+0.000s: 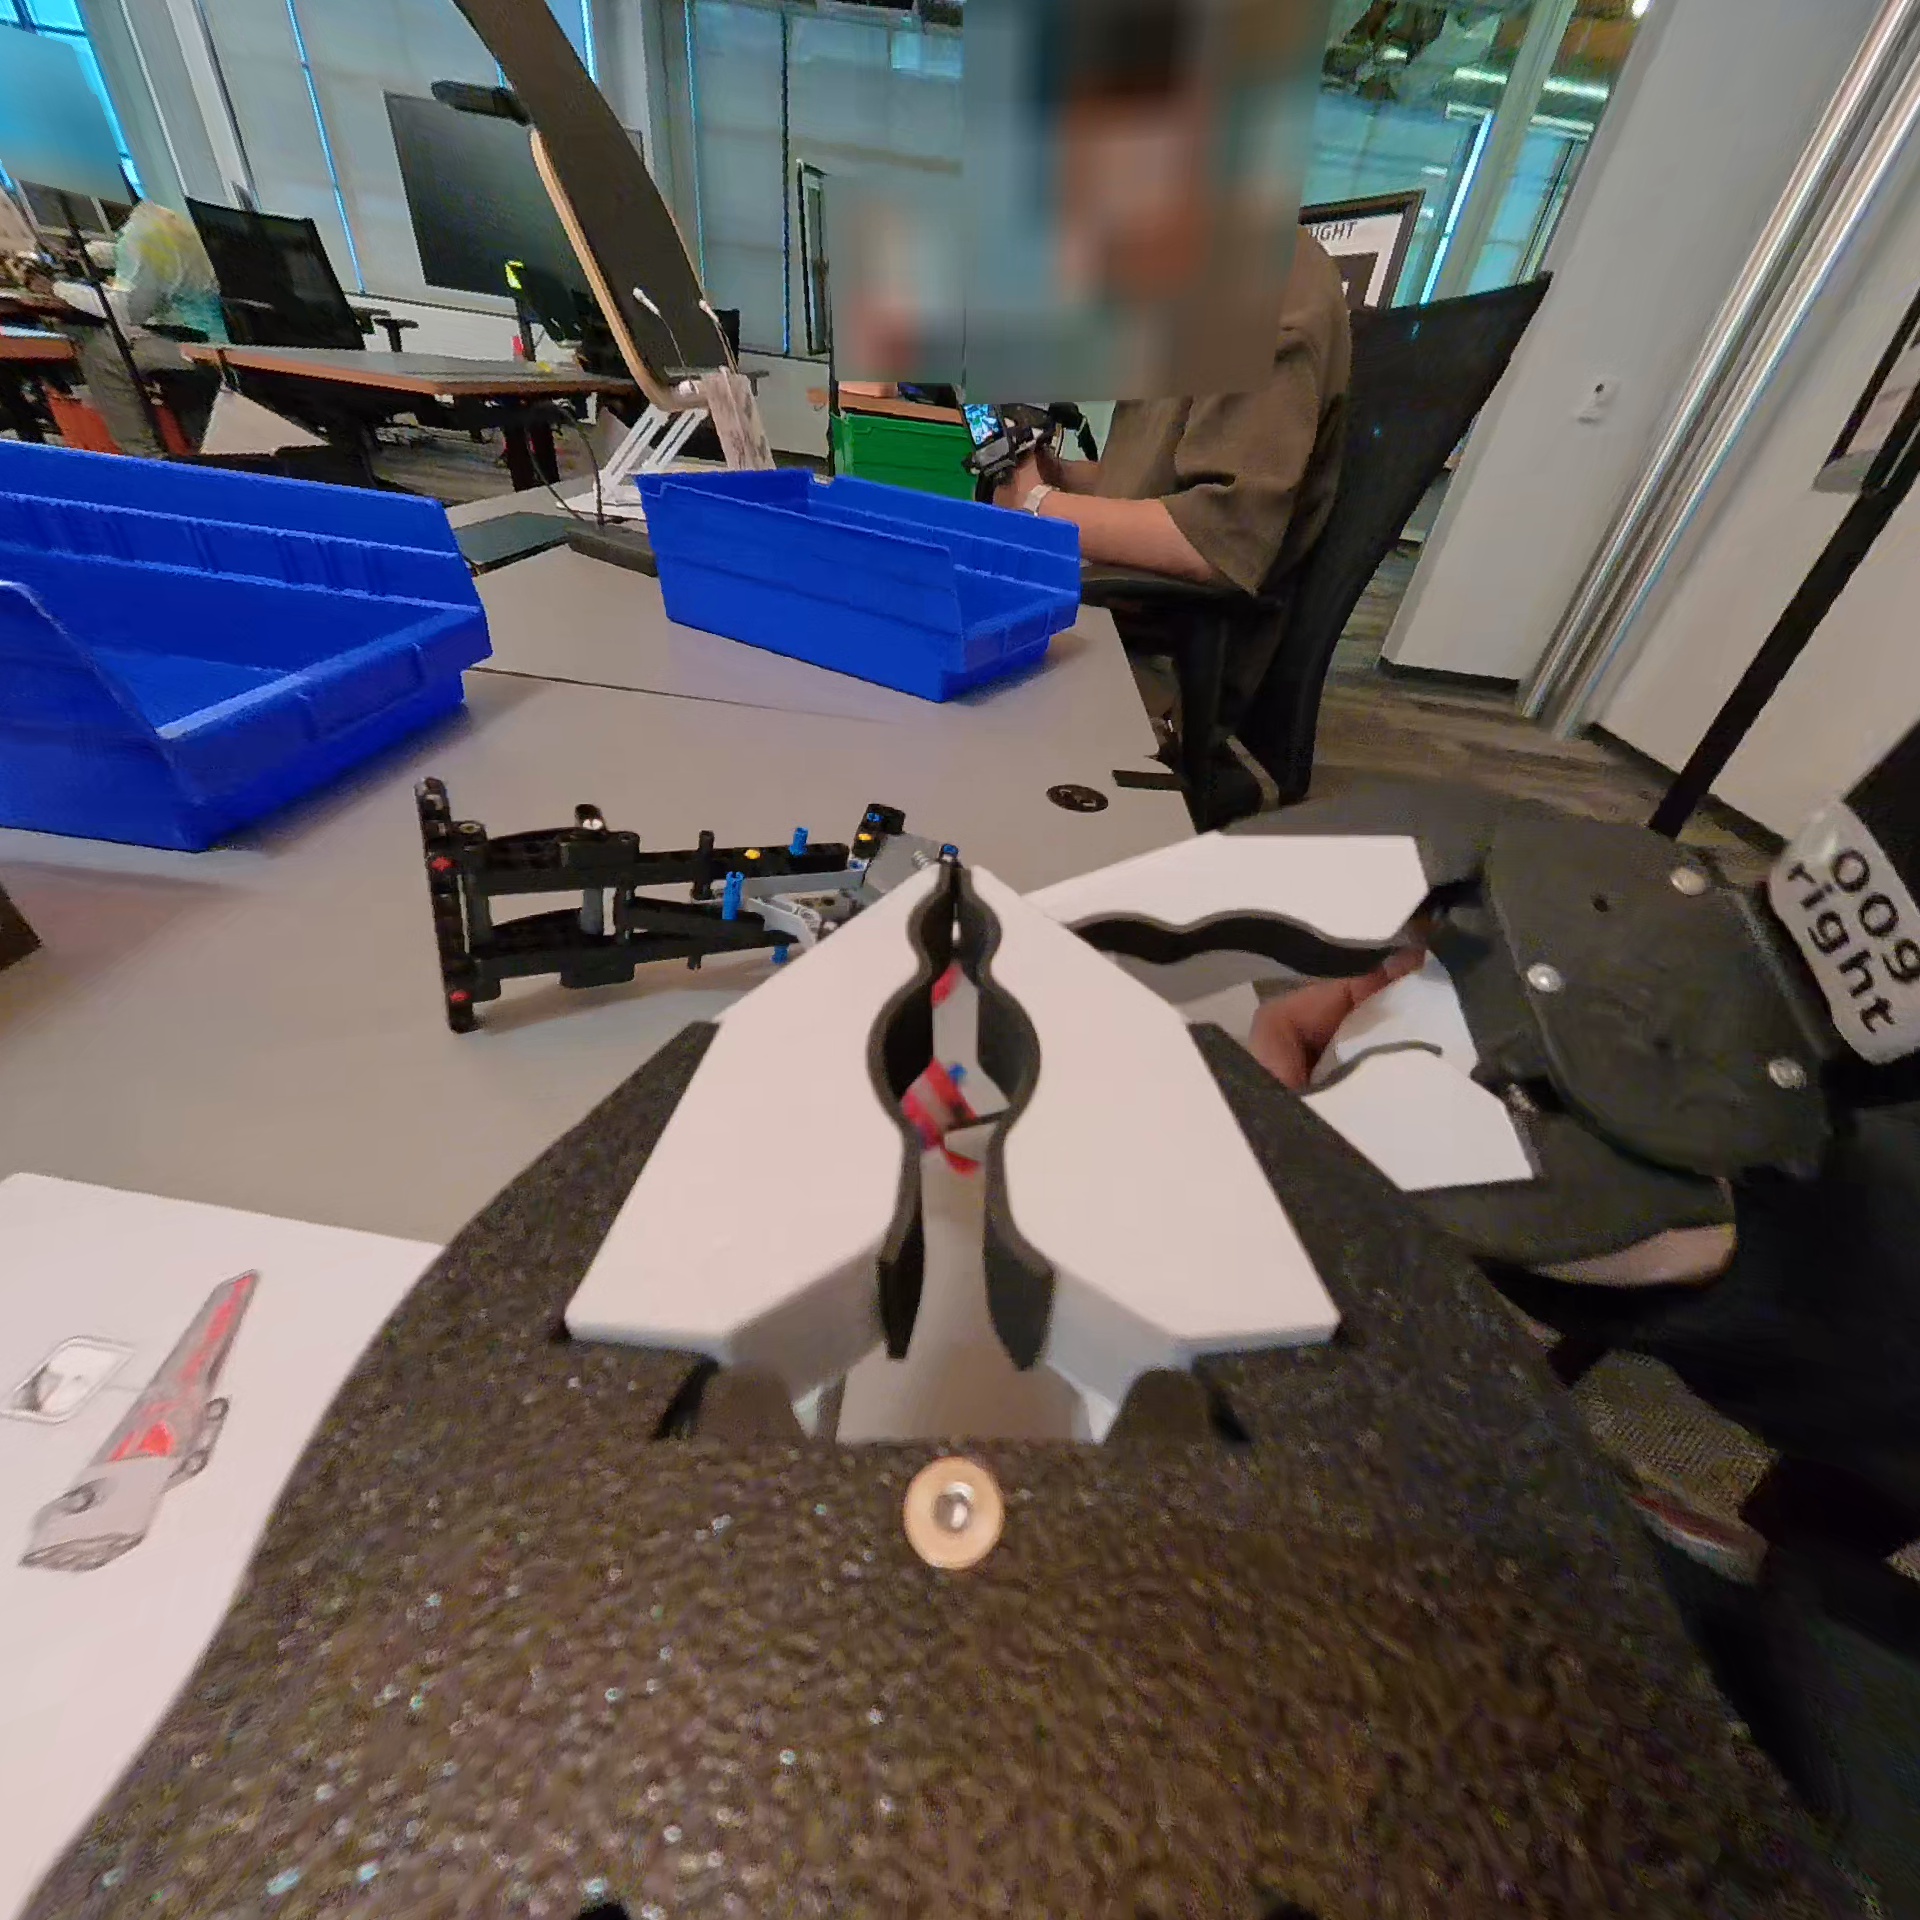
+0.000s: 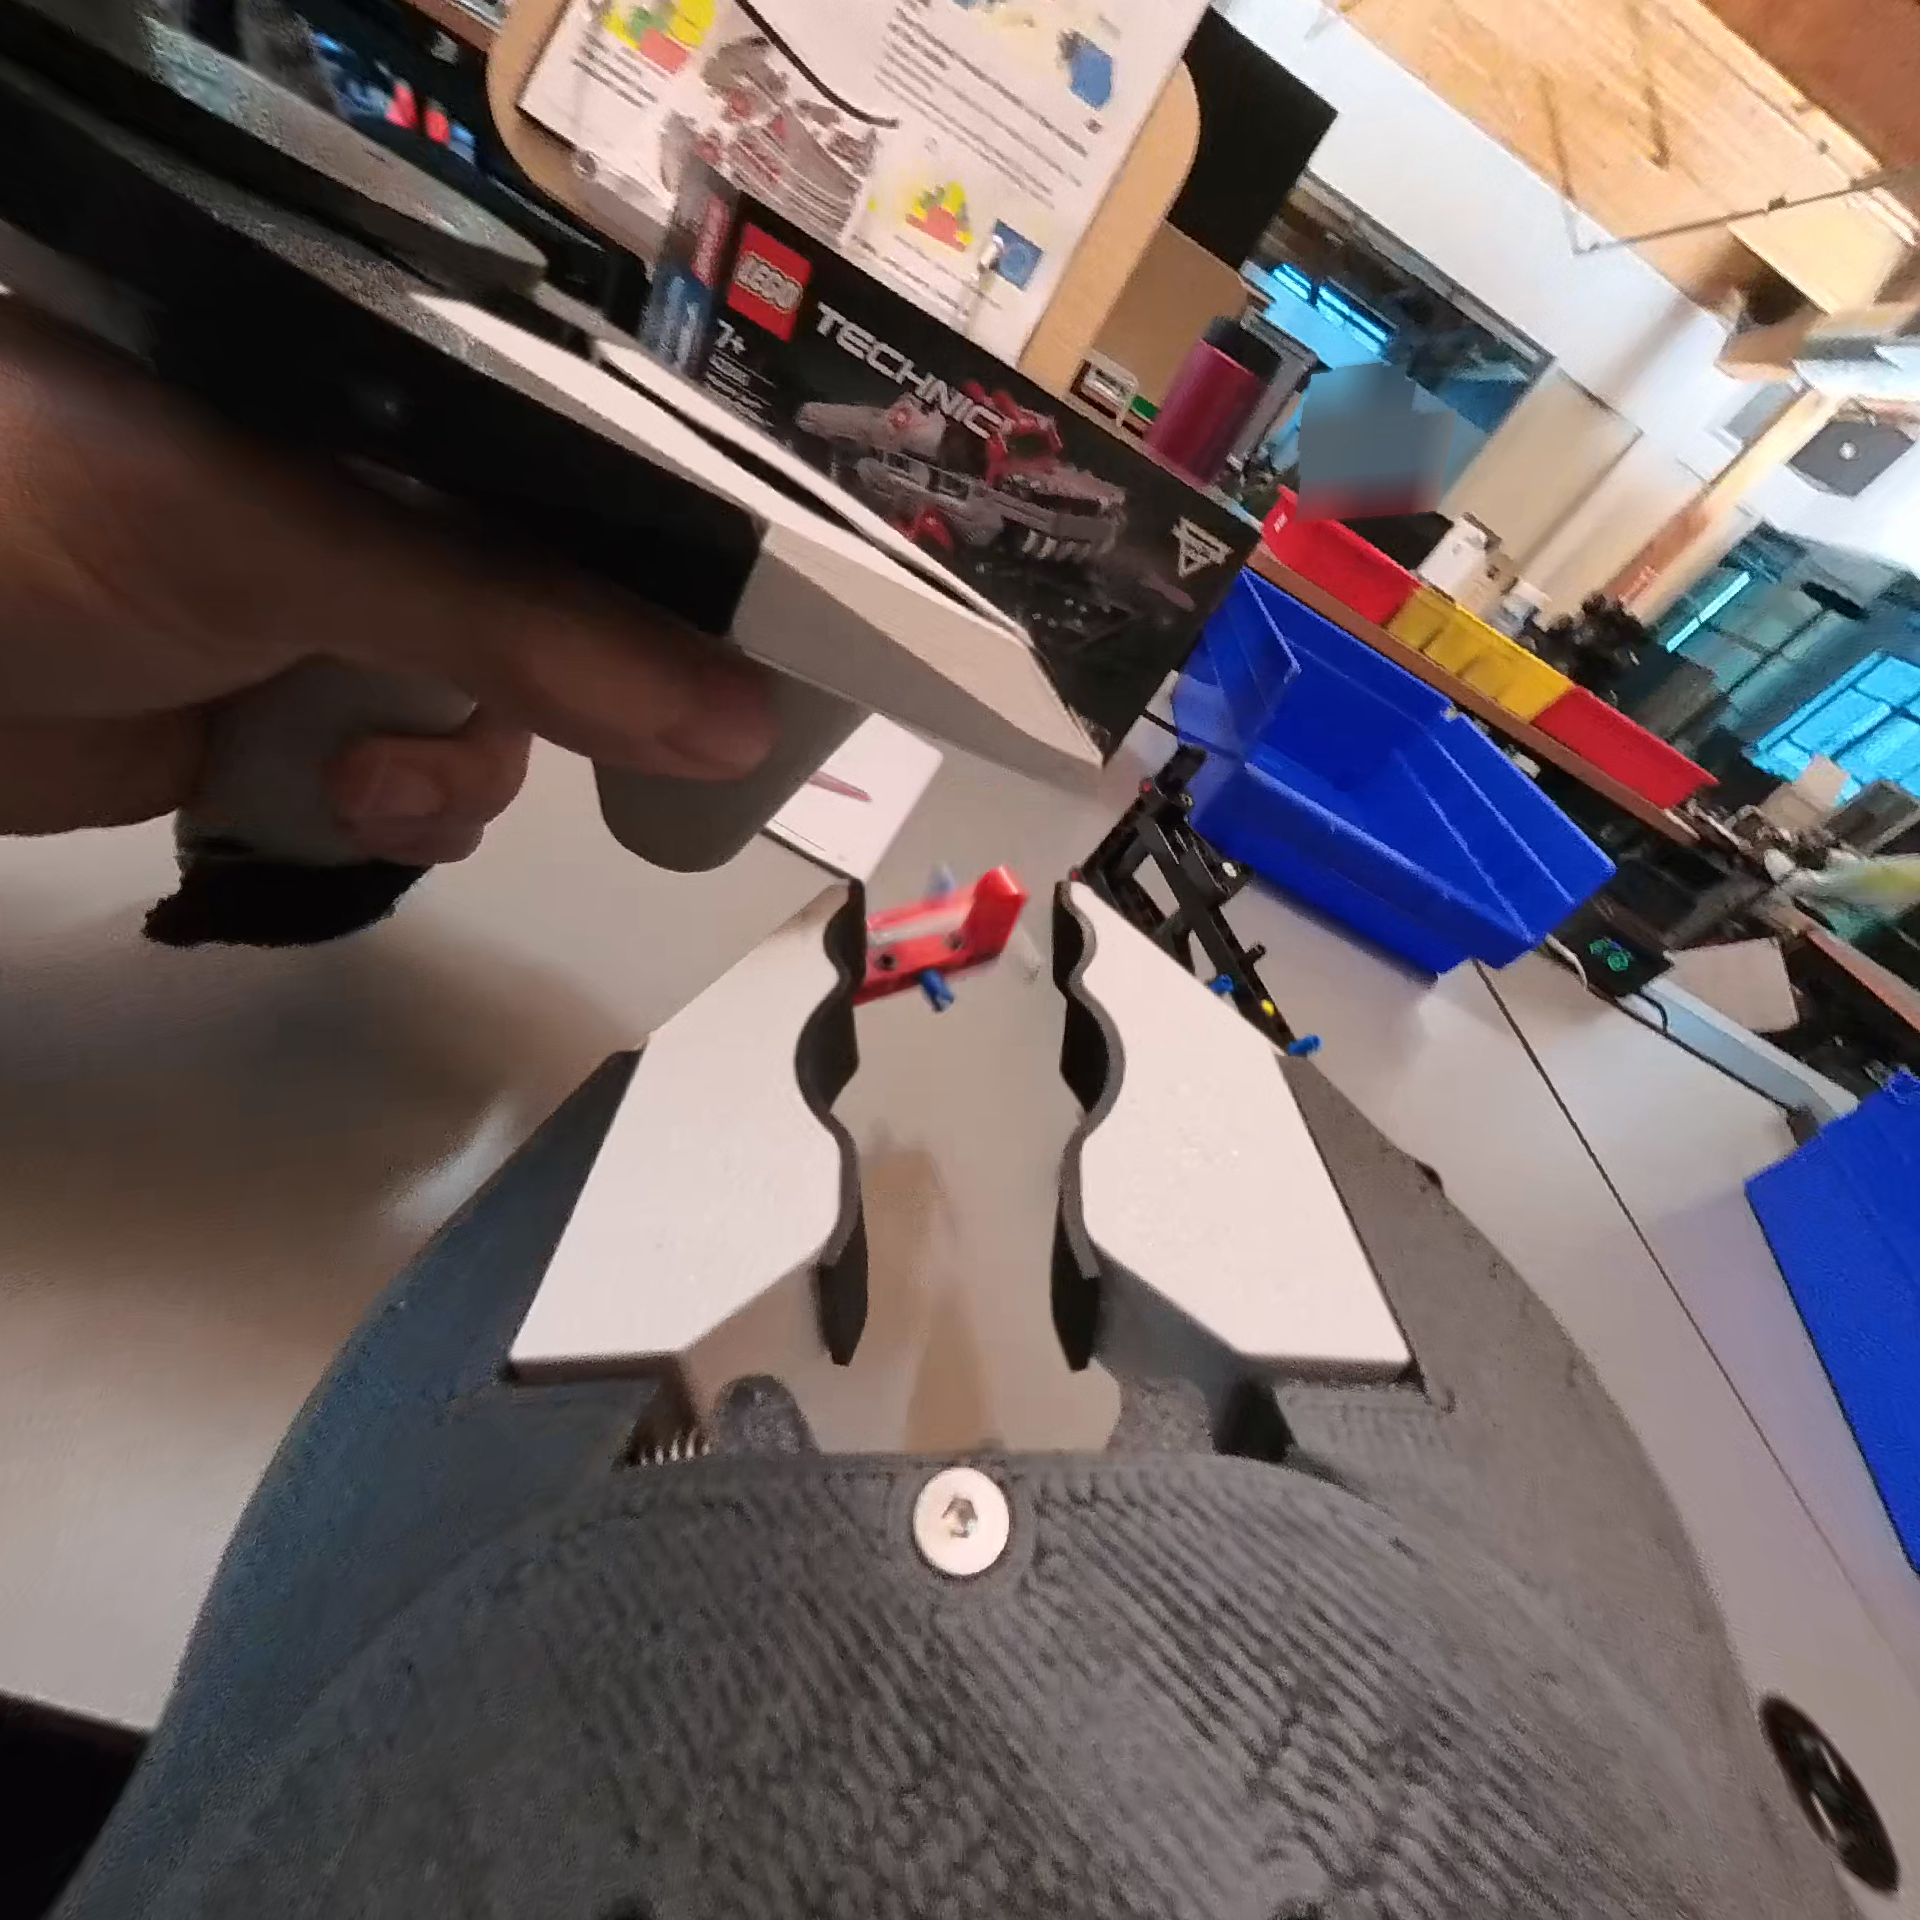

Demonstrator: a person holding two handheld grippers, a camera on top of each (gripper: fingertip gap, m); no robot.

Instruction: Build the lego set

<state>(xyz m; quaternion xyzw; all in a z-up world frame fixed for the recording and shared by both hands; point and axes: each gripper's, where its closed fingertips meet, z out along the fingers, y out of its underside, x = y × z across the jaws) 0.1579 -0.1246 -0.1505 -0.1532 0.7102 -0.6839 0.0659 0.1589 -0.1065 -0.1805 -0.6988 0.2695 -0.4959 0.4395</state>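
Gaping apart, the right gripper [image 2: 956,914] frames a red piece [image 2: 940,935] seemingly below the closed left gripper [image 1: 951,883].

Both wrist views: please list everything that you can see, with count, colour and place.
table: one, grey, under everything.
lego frame: one, black, blue pins, mid-table.
lego piece: one, red, beyond the open right jaws.
bins: at least two, blue, far side.
set box: one, dark, standing behind.
instruction sheet: one, white, near left.
seated person: one, background.
left gripper: one, white jaws shut.
right gripper: one, white jaws open.
hand: one, holding the left gripper.
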